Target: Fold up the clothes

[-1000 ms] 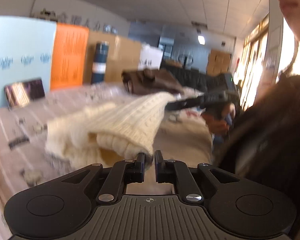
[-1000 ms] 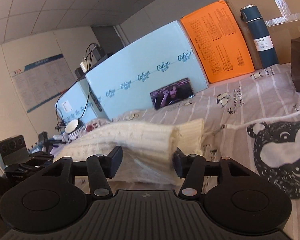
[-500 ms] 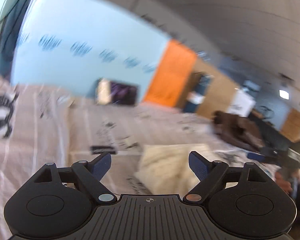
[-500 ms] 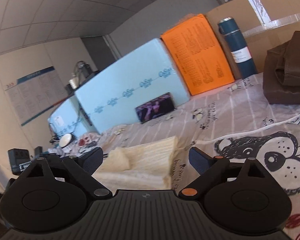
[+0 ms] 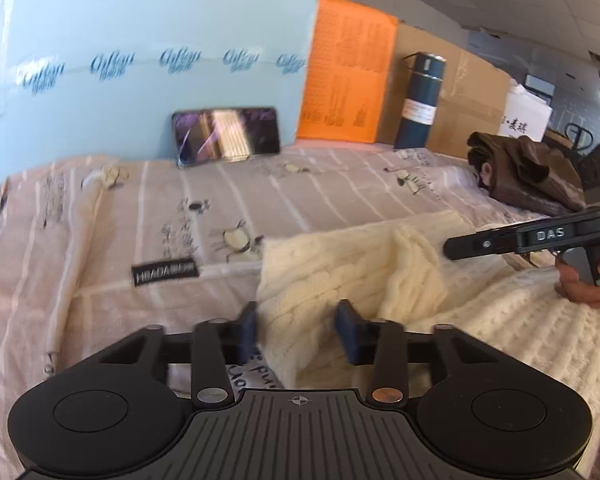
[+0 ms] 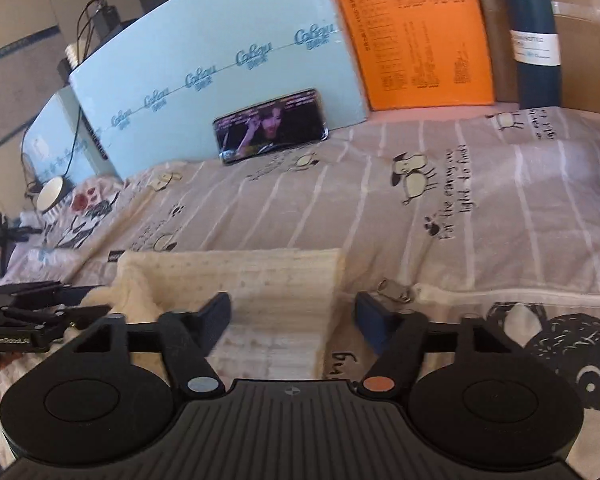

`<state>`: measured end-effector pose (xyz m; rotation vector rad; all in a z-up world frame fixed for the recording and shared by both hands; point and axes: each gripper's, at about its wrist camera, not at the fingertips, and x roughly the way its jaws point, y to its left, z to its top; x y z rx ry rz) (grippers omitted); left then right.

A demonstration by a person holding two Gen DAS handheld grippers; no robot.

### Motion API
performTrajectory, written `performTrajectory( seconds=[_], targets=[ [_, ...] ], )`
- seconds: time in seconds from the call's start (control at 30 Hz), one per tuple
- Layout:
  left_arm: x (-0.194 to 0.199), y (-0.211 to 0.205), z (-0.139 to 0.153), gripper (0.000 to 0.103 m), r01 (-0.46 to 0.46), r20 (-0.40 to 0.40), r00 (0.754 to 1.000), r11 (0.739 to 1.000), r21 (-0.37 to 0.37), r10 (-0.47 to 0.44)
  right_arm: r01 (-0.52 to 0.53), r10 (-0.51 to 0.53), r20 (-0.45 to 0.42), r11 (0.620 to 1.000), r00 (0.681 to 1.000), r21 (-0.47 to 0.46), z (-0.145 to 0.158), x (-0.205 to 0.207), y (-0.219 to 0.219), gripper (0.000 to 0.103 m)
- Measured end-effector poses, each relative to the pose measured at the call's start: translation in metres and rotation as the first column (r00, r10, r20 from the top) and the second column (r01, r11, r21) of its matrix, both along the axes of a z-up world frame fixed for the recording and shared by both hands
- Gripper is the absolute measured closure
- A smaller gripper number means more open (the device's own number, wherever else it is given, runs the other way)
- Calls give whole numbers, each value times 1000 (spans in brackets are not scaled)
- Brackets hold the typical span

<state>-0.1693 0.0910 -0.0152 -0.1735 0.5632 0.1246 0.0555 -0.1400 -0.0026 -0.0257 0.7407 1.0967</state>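
Both grippers are down over the cream sweater (image 5: 364,280), which lies partly folded on the striped bed sheet (image 5: 180,220). Left gripper (image 5: 298,330) has its jaws closing, with the sweater's near corner between the blue pads (image 5: 346,330); they don't look to be pinching it yet. Right gripper (image 6: 294,320) is closing too, straddling the folded edge of the knit, pads clear of it on both sides. From the left camera you can see the right gripper reaching in from the side above the sweater, a hand (image 5: 584,280) wrapped round its grip.

At the back of the bed a phone (image 6: 270,126) leans against a pale blue board (image 6: 220,60), its screen lit. Next to that stand an orange board (image 6: 412,32) and a dark blue flask (image 6: 534,36), with cardboard behind. A brown garment (image 5: 528,176) sits bundled at the far right of the bed, well apart from the sweater.
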Motion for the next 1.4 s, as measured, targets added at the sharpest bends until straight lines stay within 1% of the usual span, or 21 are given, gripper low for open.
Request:
performTrajectory(
  seconds=[0.03,0.1,0.13,0.17,0.23,0.3,0.4,0.53,0.6,0.7,0.73,0.8,0.87,0.9,0.93,1.0,1.07,1.13,1.2,1.27,1.4],
  targets=[
    [-3,-1,4,82,4,20,1000,1000,5,-4,-6,6,2,1000,1000,4,-1,-2,-1,73],
    [-6,-1,13,85,10,67,998,1000,7,-11,-1,2,-5,998,1000,55,4,-1,-8,89],
    [-7,-1,18,87,14,93,996,1000,5,-14,2,-1,-10,997,1000,83,7,-1,-13,93],
    [-4,0,24,91,13,119,993,1000,17,-15,6,-4,-14,994,1000,111,10,0,-17,94],
    [5,2,36,91,7,168,986,999,44,-14,11,-12,4,988,1000,152,20,-1,-19,95],
    [20,4,48,91,-2,214,977,997,72,-13,26,-37,58,984,998,175,32,-2,-17,95],
    [46,10,61,91,-9,252,968,993,116,-20,55,-76,91,975,993,216,48,7,-14,96],
    [91,20,61,91,-20,218,976,988,151,-14,133,-157,97,966,983,221,55,34,-5,96],
    [116,25,50,87,-14,142,990,986,163,-9,172,-189,74,966,979,190,48,53,2,96],
    [144,32,27,80,-41,15,999,983,178,39,204,-204,-4,973,979,105,20,82,15,95],
    [148,33,21,76,-62,-7,998,979,196,65,218,-217,-19,973,976,78,10,88,17,94],
    [147,34,18,49,-101,-1,995,966,239,105,224,-221,-49,973,974,59,-2,94,14,87],
    [139,33,23,33,-128,50,992,956,264,119,225,-222,-56,973,973,58,-2,95,9,72],
    [136,30,27,27,-124,73,991,953,275,108,230,-227,-46,971,973,63,1,93,6,59],
    [133,25,32,25,-100,89,993,954,283,77,234,-234,-13,970,972,72,5,90,3,48],
    [126,15,41,17,-48,119,993,953,300,12,210,-215,38,973,976,97,13,83,-3,37],
    [125,3,46,13,48,111,990,952,302,-85,151,-159,49,979,986,136,18,77,-10,32],
    [136,-9,44,12,155,46,983,941,302,-177,92,-104,62,981,993,174,23,72,-16,27],
    [149,-18,35,12,190,-33,981,915,357,-191,23,-35,60,981,998,191,24,67,-18,23],
    [160,-18,26,13,161,-103,986,893,420,-129,-60,55,35,982,998,181,21,62,-15,22],
    [152,6,20,13,41,-108,994,900,434,8,-193,194,8,972,981,135,14,50,-4,22]
  ],
)
